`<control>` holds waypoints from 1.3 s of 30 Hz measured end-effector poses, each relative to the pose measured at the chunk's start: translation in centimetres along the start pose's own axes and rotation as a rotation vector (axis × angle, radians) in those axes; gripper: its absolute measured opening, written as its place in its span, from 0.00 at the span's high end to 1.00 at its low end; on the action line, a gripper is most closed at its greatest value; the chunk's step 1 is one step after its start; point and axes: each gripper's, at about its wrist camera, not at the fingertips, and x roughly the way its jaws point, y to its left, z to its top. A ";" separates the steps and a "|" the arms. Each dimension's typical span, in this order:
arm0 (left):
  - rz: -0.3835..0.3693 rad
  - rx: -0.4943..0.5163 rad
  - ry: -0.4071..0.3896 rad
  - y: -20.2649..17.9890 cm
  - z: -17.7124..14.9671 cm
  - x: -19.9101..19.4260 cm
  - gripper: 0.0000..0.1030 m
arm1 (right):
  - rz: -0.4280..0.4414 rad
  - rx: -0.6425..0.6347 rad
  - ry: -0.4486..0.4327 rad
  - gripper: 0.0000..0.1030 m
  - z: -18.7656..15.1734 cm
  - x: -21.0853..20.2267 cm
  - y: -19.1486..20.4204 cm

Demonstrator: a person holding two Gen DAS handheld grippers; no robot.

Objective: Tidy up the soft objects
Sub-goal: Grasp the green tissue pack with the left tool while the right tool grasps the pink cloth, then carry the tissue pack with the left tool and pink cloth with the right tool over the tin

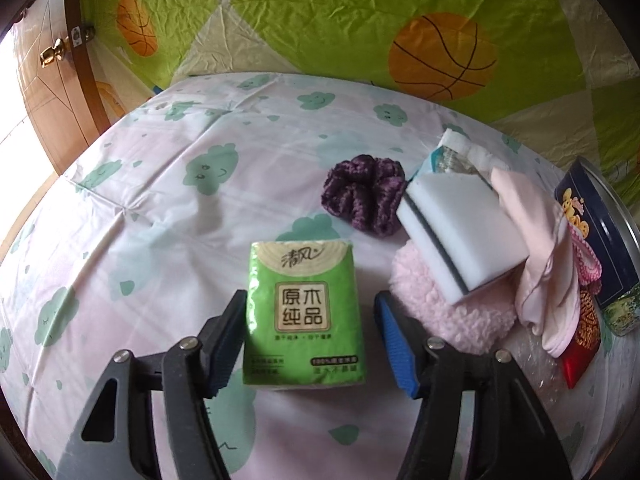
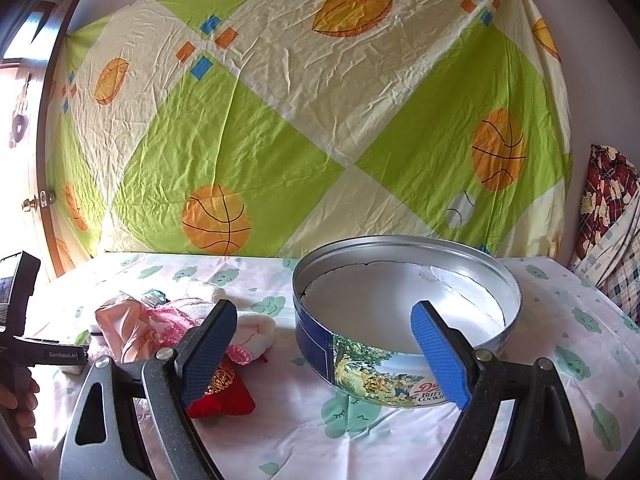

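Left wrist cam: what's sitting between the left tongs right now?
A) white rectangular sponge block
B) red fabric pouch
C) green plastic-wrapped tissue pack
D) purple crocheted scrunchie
C. The green plastic-wrapped tissue pack lies on the cloud-print sheet between the fingers of the left tongs; the purple crocheted scrunchie and white rectangular sponge block sit farther off to the right.

Right gripper (image 2: 324, 344) fingers spread, empty cookie tin (image 2: 404, 380) ahead

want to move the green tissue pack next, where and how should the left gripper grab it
Grip the green tissue pack across its two long sides, coming down from above. It lies flat and clear of the pile, and the left gripper already straddles it, one finger on each side.
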 end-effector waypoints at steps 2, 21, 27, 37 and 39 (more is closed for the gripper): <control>0.003 0.018 -0.010 0.1 -0.3 -0.2 0.39 | 0.007 -0.006 0.003 0.12 0.0 0.0 0.2; -0.078 -0.049 -0.311 2.5 -1.1 -7.6 0.53 | 0.405 0.093 0.230 0.43 -0.4 3.3 3.6; -0.044 -0.012 -0.357 2.8 -1.4 -9.5 0.53 | 0.587 0.053 0.282 0.43 0.1 5.2 10.2; -0.019 -0.015 -0.336 4.0 -1.8 -9.0 0.53 | 0.588 0.046 0.453 0.58 -1.8 10.2 13.2; -0.029 -0.020 -0.331 3.9 -1.9 -8.9 0.53 | 0.621 0.061 0.460 0.77 -1.8 10.2 12.6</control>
